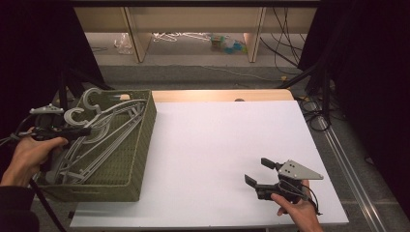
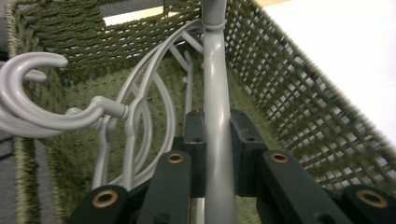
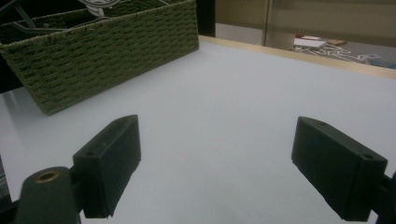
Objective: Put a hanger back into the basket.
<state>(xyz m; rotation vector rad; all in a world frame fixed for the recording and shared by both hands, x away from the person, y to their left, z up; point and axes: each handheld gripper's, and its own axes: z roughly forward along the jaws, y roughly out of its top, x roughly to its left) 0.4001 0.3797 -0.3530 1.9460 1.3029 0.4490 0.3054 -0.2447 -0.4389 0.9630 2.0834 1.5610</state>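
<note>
The jaws of the left gripper [image 2: 215, 140] are clamped on the straight grey bar of a hanger [image 2: 215, 84], which runs up between the two black pads and on toward the far wall of the basket [image 2: 299, 93]. In the high view this gripper [image 1: 72, 131] sits over the left side of the basket [image 1: 140, 145], the left hand [image 1: 29, 157] wrapped around its grip. The basket is green and woven and stands at the left edge of the table [image 1: 217, 145], its long side running from the near edge toward the far one. More hangers [image 1: 104, 130] lie piled inside it, their hooks [image 1: 77, 113] rising above the rim at the far left corner. One hook [image 2: 32, 93] curls just left of the held bar.

The jaws of the right gripper [image 3: 229, 168] stand wide apart with nothing between them, above bare white tabletop. It [image 1: 263, 174] is near the table's near right corner, held by the right hand [image 1: 297, 208], well apart from the basket [image 3: 107, 60] and pointed toward it.
</note>
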